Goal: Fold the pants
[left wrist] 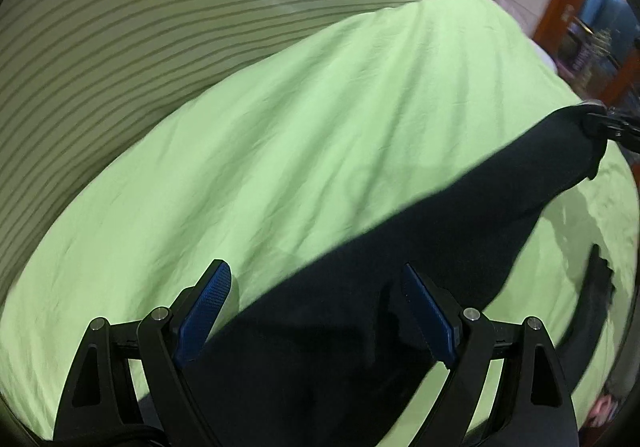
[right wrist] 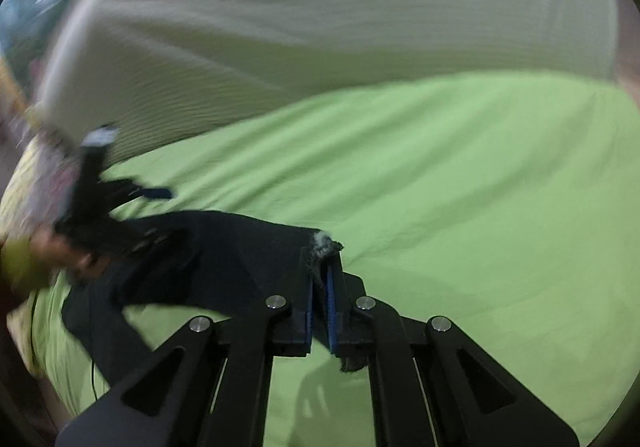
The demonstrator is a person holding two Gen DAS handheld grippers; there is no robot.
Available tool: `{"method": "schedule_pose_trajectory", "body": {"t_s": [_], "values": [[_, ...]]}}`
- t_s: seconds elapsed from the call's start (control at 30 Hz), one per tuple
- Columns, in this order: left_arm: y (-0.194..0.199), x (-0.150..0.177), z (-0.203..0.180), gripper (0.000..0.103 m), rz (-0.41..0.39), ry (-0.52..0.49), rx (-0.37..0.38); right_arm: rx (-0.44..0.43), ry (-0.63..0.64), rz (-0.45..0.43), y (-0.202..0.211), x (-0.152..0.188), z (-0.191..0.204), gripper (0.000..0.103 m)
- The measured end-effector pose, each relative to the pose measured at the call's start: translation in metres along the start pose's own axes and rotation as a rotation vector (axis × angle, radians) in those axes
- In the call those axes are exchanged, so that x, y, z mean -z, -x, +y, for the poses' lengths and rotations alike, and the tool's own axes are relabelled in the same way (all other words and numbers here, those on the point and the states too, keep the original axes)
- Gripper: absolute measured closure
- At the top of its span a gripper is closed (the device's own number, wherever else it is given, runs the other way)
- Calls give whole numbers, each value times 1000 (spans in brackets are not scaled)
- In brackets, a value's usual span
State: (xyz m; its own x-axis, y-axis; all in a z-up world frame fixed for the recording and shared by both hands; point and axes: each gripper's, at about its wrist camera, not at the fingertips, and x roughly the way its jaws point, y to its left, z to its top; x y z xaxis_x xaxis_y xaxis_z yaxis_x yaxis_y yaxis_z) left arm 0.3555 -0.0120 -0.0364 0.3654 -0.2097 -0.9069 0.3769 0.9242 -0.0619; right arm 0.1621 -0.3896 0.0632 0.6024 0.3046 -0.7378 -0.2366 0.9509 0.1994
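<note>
Pants edge pinched in right claw.

No writing, label, brand or number can be read anywhere here. The green sheet is plain, and the striped cover beyond it carries only lines; the black pants lying on the sheet show no tag that can be made out. Past the sheet's far corner, the dark wooden furniture is too blurred to give up any lettering.
</note>
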Motion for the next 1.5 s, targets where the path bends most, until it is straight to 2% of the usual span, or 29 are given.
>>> {"method": "schedule_pose_trajectory", "body": {"t_s": [0.1, 0.2, 0.27, 0.33, 0.43, 0.53, 0.67, 0.77, 0.87, 0.97, 1.1, 1.3, 1.5], "values": [[-7, -7, -11, 15, 40, -95, 50, 22, 89, 10, 20, 11, 6, 97], [-16, -9, -26, 21, 90, -200, 62, 15, 129, 22, 32, 17, 5, 97], [-24, -6, -35, 37, 141, -255, 84, 21, 134, 26, 36, 25, 6, 97], [-29, -2, -39, 73, 177, -265, 113, 27, 126, 33, 34, 25, -4, 97], [-22, 8, -48, 86, 172, -278, 97, 54, 124, 44, 26, 25, -4, 97], [-2, 19, -60, 91, 140, -280, 102, 73, 114, 32, 23, 23, -2, 97], [36, 46, -68, 93, 86, -221, 125, 71, 113, 13, 27, 24, 0, 97], [62, 68, -77, 93, 53, -138, 150, 57, 137, 11, 36, 31, 6, 97], [72, 87, -99, 93, 39, -57, 178, 52, 155, 15, 45, 43, 15, 97], [81, 109, -116, 93, 37, -32, 170, 60, 183, 40, 54, 64, 24, 97], [79, 137, -138, 93, 34, 33, 165, 81, 204, 66, 60, 93, 33, 97], [73, 162, -171, 92, 12, 65, 119, 114, 208, 100, 66, 132, 42, 97], [67, 186, -182, 92, 6, 92, 102, 176, 255, 138, 70, 158, 48, 97]]}}
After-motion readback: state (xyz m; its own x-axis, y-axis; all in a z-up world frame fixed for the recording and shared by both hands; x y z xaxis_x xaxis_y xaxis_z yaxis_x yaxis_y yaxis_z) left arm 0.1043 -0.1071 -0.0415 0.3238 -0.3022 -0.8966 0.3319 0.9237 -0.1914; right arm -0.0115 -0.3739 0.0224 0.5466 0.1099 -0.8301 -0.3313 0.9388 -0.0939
